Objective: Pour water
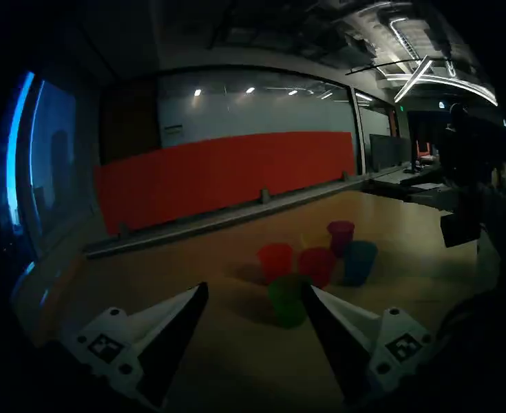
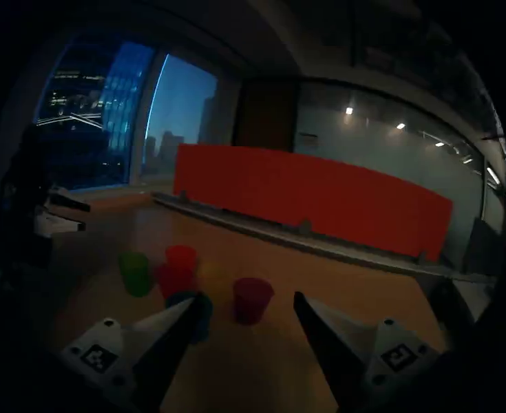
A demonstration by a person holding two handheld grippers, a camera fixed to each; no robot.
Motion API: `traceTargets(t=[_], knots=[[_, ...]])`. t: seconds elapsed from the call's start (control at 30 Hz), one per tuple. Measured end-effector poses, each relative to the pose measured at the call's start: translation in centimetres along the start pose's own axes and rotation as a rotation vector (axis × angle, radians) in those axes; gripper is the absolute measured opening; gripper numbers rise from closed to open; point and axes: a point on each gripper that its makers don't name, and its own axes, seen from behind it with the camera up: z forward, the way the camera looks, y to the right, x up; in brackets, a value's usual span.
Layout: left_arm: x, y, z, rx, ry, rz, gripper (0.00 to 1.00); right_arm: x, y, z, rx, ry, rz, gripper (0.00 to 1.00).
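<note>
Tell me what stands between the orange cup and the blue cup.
The red cup stands between the orange cup and the blue cup; the left gripper view shows this clearly.

No legible text; coded squares (image 1: 106, 346) on the fingers (image 1: 170, 320), wall plate (image 1: 173, 129) too small to read

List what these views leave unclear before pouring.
Contents of every cup: both views, dim light and a low angle hide the insides.
Blue cup: right gripper view, partly behind the right gripper's finger.
Green cup: left gripper view, right edge behind the left gripper's finger.
</note>
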Motion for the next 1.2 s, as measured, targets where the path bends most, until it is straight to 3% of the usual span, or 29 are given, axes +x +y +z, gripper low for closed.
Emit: traceTargets(t=[0.17,0.4,0.7,0.9,1.2], knots=[[1.7,-1.8,-1.2,0.081,0.078,-0.018,1.0,1.4,1.8,-0.3,-0.099,0.073,0.037,1.0],[3.6,-3.9,-2.6,0.176,0.172,-0.084,0.99,2.9,4.2,-1.0,-0.239,0.167,0.076,1.0],[5.2,-5.4,-3.2,0.23,0.239,-0.144,1.0,4.6,6.7,-2.5,-0.406,0.271,0.123,1.0],[4.7,-5.8,-3.0,0.249,0.239,-0.162,1.0,4.7,6.7,-2.8,-0.42,0.291,0.162,1.0],[2.5,-6.6,-2.0,0.315,0.219,-0.129,1.0,3.9,6.4,-1.9,-0.409,0.273,0.186,1.0]])
